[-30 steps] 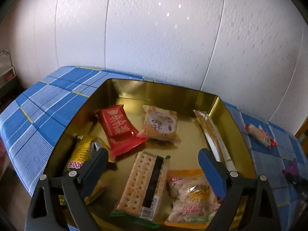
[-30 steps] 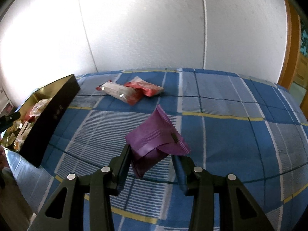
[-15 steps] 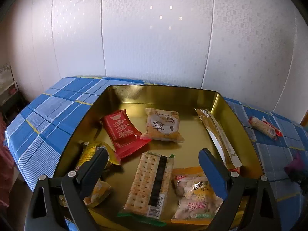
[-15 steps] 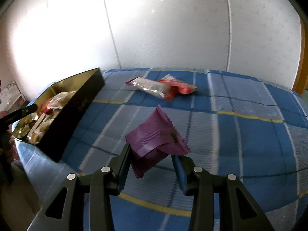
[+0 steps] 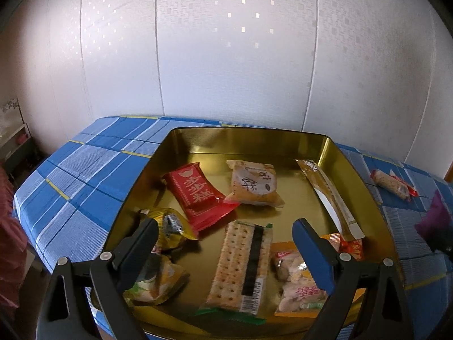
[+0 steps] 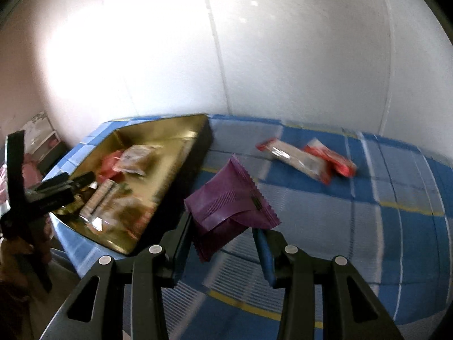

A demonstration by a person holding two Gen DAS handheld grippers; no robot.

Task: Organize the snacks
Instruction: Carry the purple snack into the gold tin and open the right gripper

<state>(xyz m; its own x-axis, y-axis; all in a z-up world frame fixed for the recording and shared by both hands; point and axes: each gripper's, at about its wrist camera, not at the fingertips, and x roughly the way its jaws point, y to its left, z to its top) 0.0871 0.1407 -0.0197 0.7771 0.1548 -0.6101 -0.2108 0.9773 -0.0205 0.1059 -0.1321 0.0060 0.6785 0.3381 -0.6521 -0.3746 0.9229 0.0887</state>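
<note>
While it grips: right gripper (image 6: 223, 235) is clenched on the purple packet (image 6: 229, 204), both fingers pressing the packet's lower half, the crimped top edge pointing up and away.
Where the purple packet sits: lifted off the blue plaid tablecloth (image 6: 382, 226), just beside the near right corner of the gold tin (image 6: 181, 175); in the left wrist view it shows as a purple shape (image 5: 434, 222) at the far right edge, outside the tin.
Left gripper: left gripper (image 5: 223, 233) is spread wide with nothing between its fingers, hovering over the near half of the gold tin (image 5: 246, 141).
Under the left gripper: a cracker pack (image 5: 243, 266) with a dark stripe lies between the fingers; a yellow wrapper (image 5: 172, 226) lies by the left finger, an orange-edged packet of pale sweets (image 5: 300, 283) by the right one.
Further back in the tin: a red packet (image 5: 198, 195) with white characters partly overlaps a tan pastry packet (image 5: 254, 187); a long brown stick pack (image 5: 328, 195) lies along the right wall.
On the cloth outside the tin: a red-ended clear bar (image 6: 294, 158) and a red packet behind it (image 6: 334, 158), touching each other, well apart from the tin; the bar also appears at the right of the left wrist view (image 5: 392, 184).
Picture quality: the right wrist view is motion-blurred, so the tin's contents there cannot be read.
</note>
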